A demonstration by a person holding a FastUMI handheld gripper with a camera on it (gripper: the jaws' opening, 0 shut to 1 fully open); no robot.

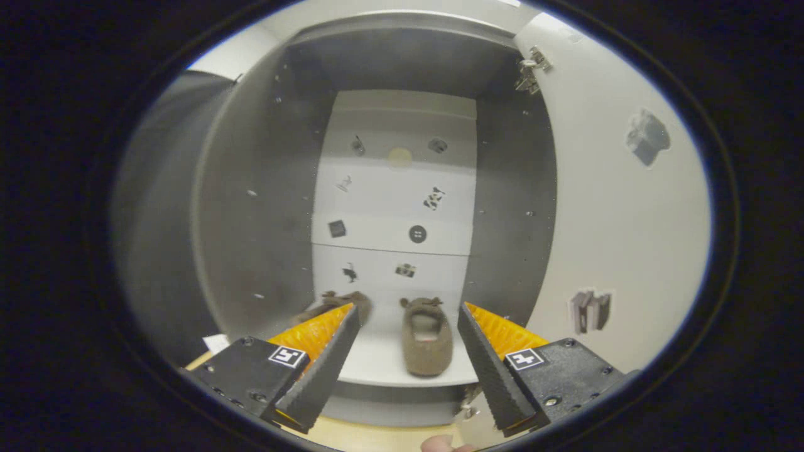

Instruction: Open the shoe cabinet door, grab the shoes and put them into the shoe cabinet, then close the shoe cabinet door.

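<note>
Left slipper (339,302) mostly hidden behind gripper (408,326) finger; stickers too small to identify.

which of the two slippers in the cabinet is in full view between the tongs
The right slipper, lying whole on the cabinet floor between the open tongs. The left slipper is half hidden behind one finger.

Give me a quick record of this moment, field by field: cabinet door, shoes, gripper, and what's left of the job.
cabinet: shoe cabinet seen from the front, interior in view
door: cabinet door swung open at the right, hinge visible
shoes: brown shoe on the bottom shelf, second shoe beside it, partly hidden by a finger
gripper: gripper open, fingers spread, holding nothing
position: first shoe lies between and just beyond the fingers
remaining: door not yet closed
</note>
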